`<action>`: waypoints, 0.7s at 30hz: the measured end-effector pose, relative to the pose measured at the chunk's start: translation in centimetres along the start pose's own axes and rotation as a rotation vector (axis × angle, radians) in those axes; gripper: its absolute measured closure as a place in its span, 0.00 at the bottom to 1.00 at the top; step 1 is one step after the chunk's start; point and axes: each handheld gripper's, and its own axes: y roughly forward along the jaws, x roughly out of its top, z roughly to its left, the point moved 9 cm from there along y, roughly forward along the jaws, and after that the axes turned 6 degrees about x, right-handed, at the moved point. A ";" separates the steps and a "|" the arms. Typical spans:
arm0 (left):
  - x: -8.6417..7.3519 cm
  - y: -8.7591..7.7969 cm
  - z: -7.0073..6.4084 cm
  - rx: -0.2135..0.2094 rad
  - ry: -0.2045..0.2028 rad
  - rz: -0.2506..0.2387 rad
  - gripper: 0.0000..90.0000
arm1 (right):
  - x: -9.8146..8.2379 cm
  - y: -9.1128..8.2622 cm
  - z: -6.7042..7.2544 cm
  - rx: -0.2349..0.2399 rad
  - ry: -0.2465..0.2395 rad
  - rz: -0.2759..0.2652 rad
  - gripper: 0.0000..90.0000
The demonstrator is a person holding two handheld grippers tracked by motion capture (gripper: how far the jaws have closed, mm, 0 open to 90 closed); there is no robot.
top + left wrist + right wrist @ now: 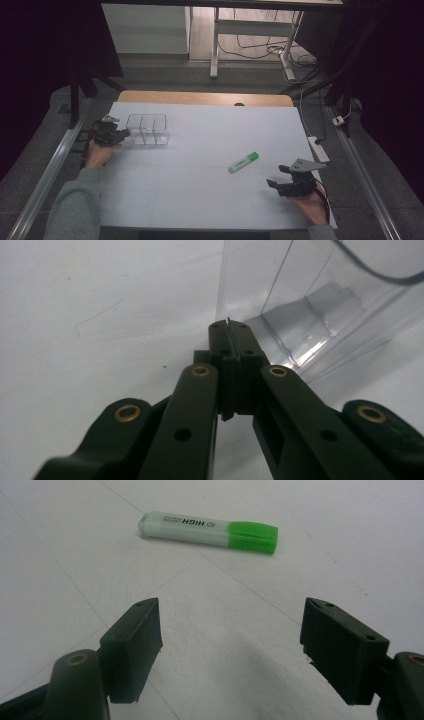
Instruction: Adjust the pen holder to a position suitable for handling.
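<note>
A clear plastic container (147,130) with inner dividers stands at the table's far left. My left gripper (125,133) is at its left wall. In the left gripper view the jaws of the left gripper (229,332) are pressed together, with a thin sliver of the container (310,305) wall pinched between the pads. A green-capped highlighter (243,162) lies flat right of centre. My right gripper (277,176) rests near the front right, a little behind the pen. In its own view the right gripper (230,625) is open and holds nothing, with the highlighter (207,530) lying crosswise ahead of it.
The white table top (200,190) stretches between the two hands. A power strip (318,148) lies just off the right edge. A wooden strip (200,97) borders the far side, with desk legs and cables on the floor beyond.
</note>
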 end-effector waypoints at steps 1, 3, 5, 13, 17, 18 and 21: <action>0.0 0.0 0.0 -0.002 -0.001 0.000 0.99 | 0.0 0.0 0.0 0.000 0.000 0.000 0.27; 0.0 -0.1 0.0 -0.005 -0.003 -0.001 0.99 | 0.0 0.0 0.0 0.000 -0.001 0.000 0.27; 0.0 -0.1 -0.1 -0.003 -0.002 0.001 0.99 | 0.0 -0.1 0.0 -0.002 0.004 -0.005 0.27; 0.4 0.2 -1.4 -0.020 0.028 0.002 0.99 | 0.0 0.0 0.0 -0.002 0.002 0.000 0.27; 0.7 0.4 -2.4 -0.035 0.044 0.003 0.99 | 0.0 -0.1 -0.1 -0.005 0.007 -0.003 0.27; 0.7 0.4 -2.4 -0.035 0.044 0.003 0.99 | 0.0 -0.1 -0.1 -0.005 0.007 -0.003 0.27; 0.9 0.6 -3.3 -0.051 0.054 0.004 0.99 | 0.0 -0.1 -0.1 -0.005 0.007 -0.006 0.27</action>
